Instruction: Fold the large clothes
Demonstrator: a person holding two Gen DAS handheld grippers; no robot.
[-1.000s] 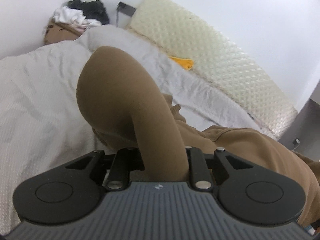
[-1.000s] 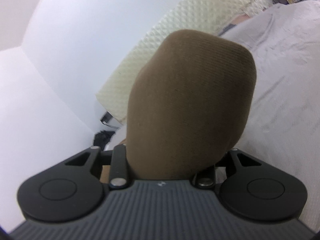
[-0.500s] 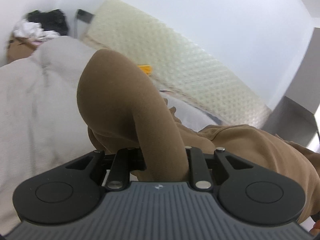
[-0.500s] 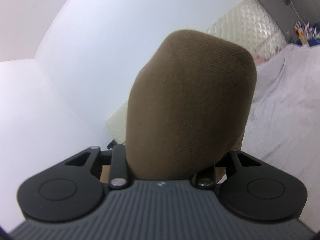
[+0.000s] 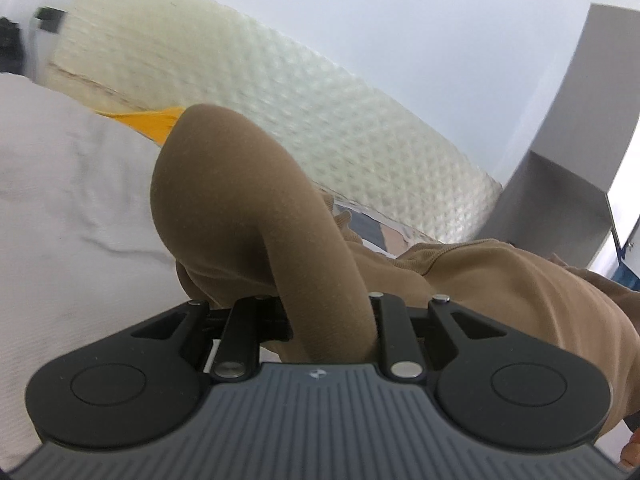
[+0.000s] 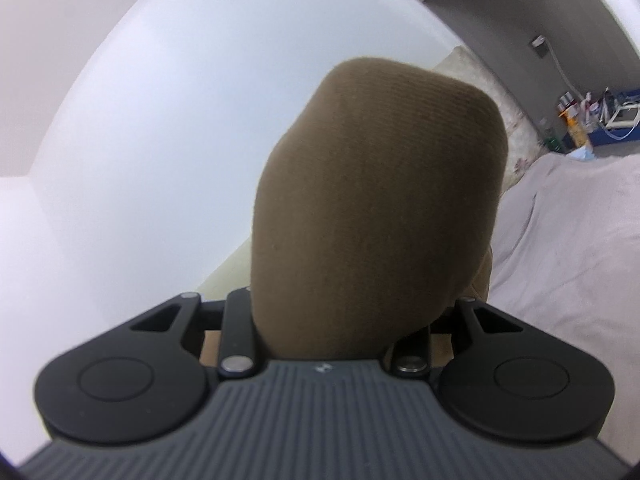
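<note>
Two hand-held grippers, one brown garment

Left hand-held gripper [image 5: 320,320] clamps a fold of the brown garment [image 5: 240,208], raised above the bed [image 5: 60,208]. Right hand-held gripper [image 6: 340,328] pinches another bunch [image 6: 380,208], bulging up and hiding its fingers.

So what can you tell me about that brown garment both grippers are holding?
The brown garment is a soft, thick knit, like a sweatshirt, with fine ribbing visible in the right wrist view. The left gripper and the right gripper are each shut on a bunched fold that bulges up over the fingers and hides them. The rest trails to the right in the left wrist view, showing a stitched seam, above the pale bedsheet. Its full shape stays hidden.
</note>
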